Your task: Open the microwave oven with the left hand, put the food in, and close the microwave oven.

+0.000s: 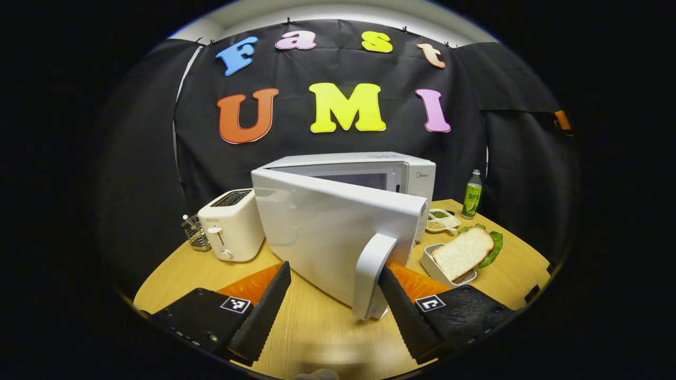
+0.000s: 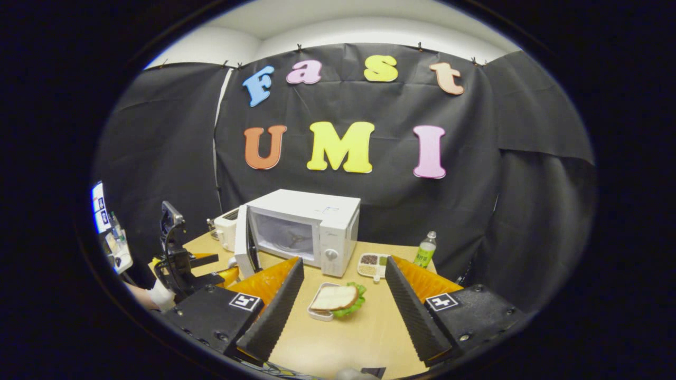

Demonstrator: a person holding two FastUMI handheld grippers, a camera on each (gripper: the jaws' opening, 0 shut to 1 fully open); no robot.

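Observation:
The white microwave (image 1: 369,174) stands mid-table with its door (image 1: 327,232) swung partly open toward my left gripper (image 1: 332,316). That gripper is open. The door handle (image 1: 372,274) stands between its fingers, close against the right one and well clear of the left one. A sandwich of bread and lettuce (image 1: 465,252) lies in a white tray right of the door. In the right gripper view the sandwich (image 2: 335,300) rests just ahead of my open right gripper (image 2: 338,319), which holds nothing. The open door (image 2: 242,248) and the oven cavity (image 2: 288,235) show behind it.
A white toaster (image 1: 232,224) and a wire rack (image 1: 195,232) stand left of the microwave. A green bottle (image 1: 471,194) and a small dish of seeds (image 1: 441,219) sit to its right. The wooden table (image 1: 327,338) has bare room in front.

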